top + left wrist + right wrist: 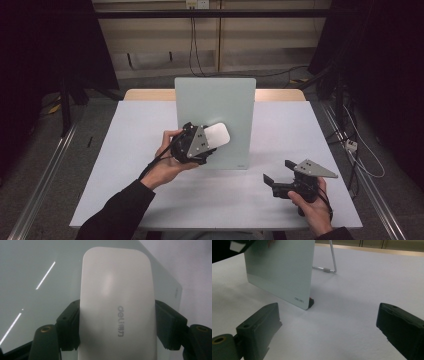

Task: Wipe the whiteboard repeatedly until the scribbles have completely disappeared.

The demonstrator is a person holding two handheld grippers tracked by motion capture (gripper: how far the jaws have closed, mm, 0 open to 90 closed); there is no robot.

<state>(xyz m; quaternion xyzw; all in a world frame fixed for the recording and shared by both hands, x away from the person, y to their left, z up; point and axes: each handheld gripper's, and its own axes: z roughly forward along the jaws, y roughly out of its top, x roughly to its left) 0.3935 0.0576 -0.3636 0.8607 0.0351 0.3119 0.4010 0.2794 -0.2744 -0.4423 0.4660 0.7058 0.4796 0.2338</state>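
- Your left gripper (212,142) clamps a white eraser (216,134) between its jaws; in the left gripper view the jaws press both long sides of the eraser (117,307), which bears grey "deli" lettering.
- The eraser projects ahead of the jaws and lies against or just before the face of the upright glass board (215,100); contact cannot be confirmed.
- Your right gripper (279,172) is spread wide and grips nothing, low over the white table (135,150).
- Ahead and to the left of its jaws stands the board's lower corner (299,300), resting in a dark foot (311,302), with a wire stand (329,265) behind it.
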